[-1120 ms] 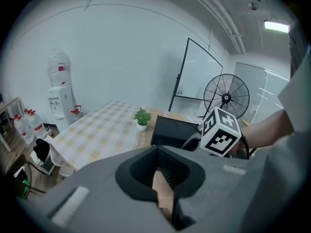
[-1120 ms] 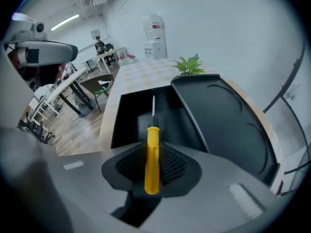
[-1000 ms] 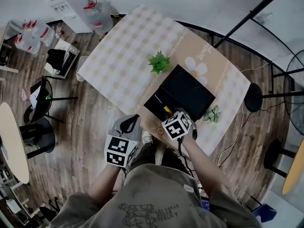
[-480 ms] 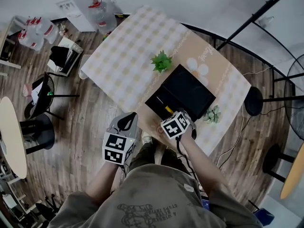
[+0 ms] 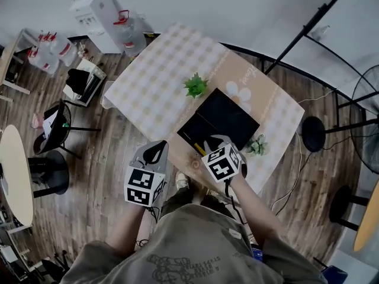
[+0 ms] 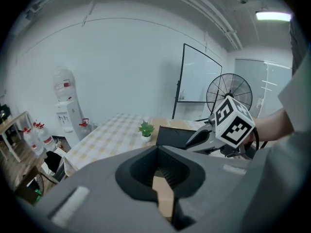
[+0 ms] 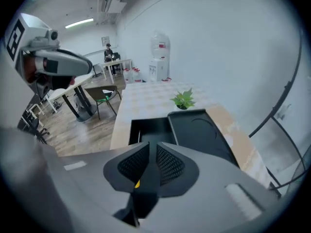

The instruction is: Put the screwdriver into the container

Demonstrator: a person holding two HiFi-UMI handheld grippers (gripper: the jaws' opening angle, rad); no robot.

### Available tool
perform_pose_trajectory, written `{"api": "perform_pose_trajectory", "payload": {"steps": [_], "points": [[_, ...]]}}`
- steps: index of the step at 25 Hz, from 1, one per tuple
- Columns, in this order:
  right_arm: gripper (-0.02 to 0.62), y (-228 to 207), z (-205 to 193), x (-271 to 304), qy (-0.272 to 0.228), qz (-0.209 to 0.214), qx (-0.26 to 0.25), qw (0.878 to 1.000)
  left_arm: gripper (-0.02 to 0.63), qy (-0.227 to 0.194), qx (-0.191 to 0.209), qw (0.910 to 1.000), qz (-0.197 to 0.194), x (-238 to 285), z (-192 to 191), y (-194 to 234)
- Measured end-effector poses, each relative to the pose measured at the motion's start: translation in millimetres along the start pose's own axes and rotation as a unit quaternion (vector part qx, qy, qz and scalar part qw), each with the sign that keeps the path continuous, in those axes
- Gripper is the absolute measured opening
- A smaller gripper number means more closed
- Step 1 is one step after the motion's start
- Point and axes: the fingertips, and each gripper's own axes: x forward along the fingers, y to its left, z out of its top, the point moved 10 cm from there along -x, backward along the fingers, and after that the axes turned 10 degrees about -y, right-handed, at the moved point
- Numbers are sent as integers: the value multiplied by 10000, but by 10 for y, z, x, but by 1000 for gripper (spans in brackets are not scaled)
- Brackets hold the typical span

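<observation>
While your right gripper [image 7: 151,154] clamps the screwdriver [image 7: 138,183] with the container [image 7: 199,132] just ahead and your left gripper [image 6: 156,171] hangs parted and empty, carry it over, then release.

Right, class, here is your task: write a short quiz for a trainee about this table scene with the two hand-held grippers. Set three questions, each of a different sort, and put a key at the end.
1. True or false: the right gripper has its jaws closed on the screwdriver.
2. How many small green plants stand on the table? A one; B two; C four.
3. Fill in the gap: the screwdriver is meant to go into the black ____ on the table, just ahead of the right gripper.

Key:
1. True.
2. B.
3. container.
</observation>
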Motion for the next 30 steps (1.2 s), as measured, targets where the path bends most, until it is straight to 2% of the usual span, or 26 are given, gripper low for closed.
{"api": "perform_pose_trajectory", "payload": {"steps": [4,9,14,22,26,30], "points": [[63,-14,241,-403,-686,18,133,9976,0,-214,263,9994,36,-60,192,-70],[44,-35,568,-1031,-1762,55,193,9842,0,-589,594,9965,91,-144,516,-166],[28,-63,851,-1622,-2782,279,402,9593,0,-972,1267,9870,187,-204,825,-300],[28,-188,1127,-2424,-3947,62,312,9183,0,-1690,1347,9764,12,-358,1350,-516],[28,-264,1132,-2738,-4481,130,559,8921,0,-2038,1416,9687,-101,-475,1612,-590],[28,-260,1089,-3031,-4721,-62,472,8803,0,-2394,1420,9603,-209,-647,1869,-699]]}}
